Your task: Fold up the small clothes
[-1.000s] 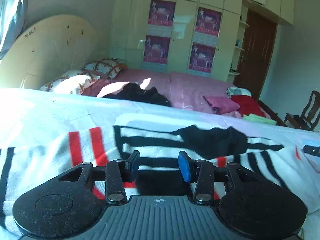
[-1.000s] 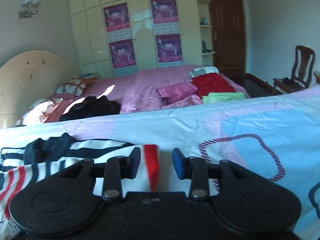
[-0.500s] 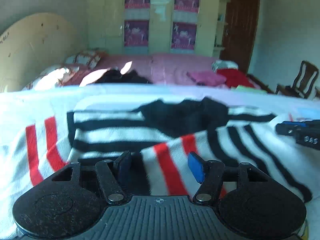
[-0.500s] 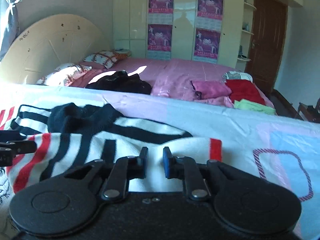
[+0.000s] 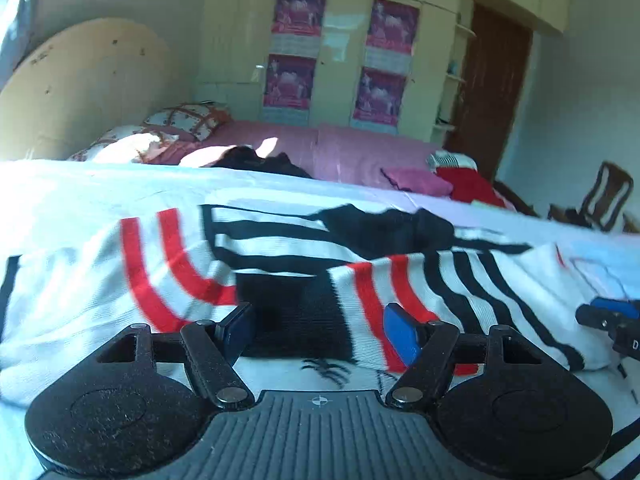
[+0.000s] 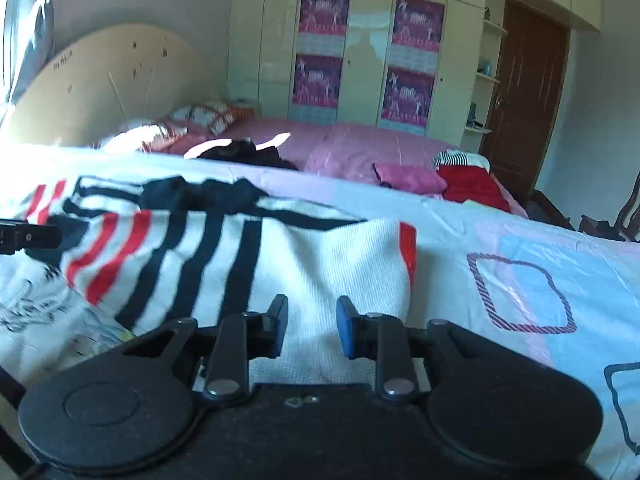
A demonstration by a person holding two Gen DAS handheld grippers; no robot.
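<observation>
Here a striped sweater (image 5: 280, 264) is shown spread on a patterned sheet (image 6: 540, 264) over the near bed, with its dark collar (image 5: 384, 228) toward the far edge and its long axis running from side to side across both views. In the left wrist view, the left gripper (image 5: 320, 330) is held low at the near hem with its jaws wide apart; a black band of the hem lies between them, but nothing is gripped. In the right wrist view, the right gripper (image 6: 312, 326) is set at the near edge of the white knit, its jaws parted moderately with cloth lying in and below the gap; no hold on the cloth is seen. The sweater lies directly ahead of both grippers, extending away from them toward the collar. A folded-over part with red and black stripes is seen between the two grippers, and each gripper appears at the edge of the other's view. The left gripper is judged nearer the sweater's middle, the right nearer its right side edge. Any further fold is judged to turn on which near edge is pinched and carried across that long axis.
</observation>
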